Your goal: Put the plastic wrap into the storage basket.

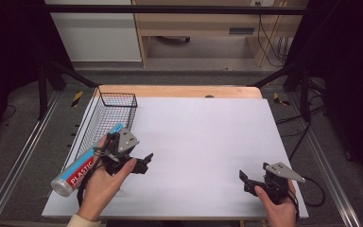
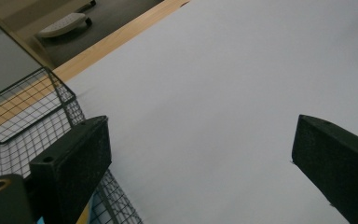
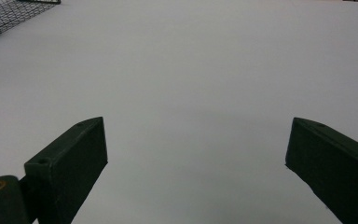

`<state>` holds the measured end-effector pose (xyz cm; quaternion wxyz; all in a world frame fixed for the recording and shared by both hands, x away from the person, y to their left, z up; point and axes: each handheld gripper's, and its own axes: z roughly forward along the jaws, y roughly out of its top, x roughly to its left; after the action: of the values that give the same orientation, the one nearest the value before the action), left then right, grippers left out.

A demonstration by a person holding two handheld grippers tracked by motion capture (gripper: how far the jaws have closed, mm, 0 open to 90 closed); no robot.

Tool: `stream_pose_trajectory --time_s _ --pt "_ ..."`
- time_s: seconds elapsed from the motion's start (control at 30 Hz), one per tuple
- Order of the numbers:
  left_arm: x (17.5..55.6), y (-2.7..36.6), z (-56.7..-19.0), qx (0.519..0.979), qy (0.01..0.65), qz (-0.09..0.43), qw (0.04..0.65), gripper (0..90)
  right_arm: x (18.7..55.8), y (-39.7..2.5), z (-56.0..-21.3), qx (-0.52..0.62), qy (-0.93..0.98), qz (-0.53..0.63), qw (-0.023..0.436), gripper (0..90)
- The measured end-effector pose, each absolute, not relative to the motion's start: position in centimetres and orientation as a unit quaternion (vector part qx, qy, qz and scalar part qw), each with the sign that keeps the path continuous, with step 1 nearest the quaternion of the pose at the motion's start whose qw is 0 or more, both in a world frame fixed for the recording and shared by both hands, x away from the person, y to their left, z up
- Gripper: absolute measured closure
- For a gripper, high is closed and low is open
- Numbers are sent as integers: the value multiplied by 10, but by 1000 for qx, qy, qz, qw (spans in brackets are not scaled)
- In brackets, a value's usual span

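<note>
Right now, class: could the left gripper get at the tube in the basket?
Probably yes: the left gripper is open beside the basket, whose top is open; the tube sticks out over its near end.

Your table [image 1: 208, 142] wears a plain white sheet, with a pale wood edge at the far side. Left: black wire-grid basket [image 1: 116, 101]; tube [image 1: 82, 165] blue, red band, white lettering, silver cap. Both your grippers' jaws are matte black, plates grey.
</note>
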<state>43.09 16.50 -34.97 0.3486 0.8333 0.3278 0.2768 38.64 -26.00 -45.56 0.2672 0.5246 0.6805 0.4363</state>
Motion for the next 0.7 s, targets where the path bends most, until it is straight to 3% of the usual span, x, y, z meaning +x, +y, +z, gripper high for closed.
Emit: stream_pose_trajectory --time_s 0.7 --pt "425 117 -381 848 280 250 374 48 386 -261 -456 524 681 436 267 59"
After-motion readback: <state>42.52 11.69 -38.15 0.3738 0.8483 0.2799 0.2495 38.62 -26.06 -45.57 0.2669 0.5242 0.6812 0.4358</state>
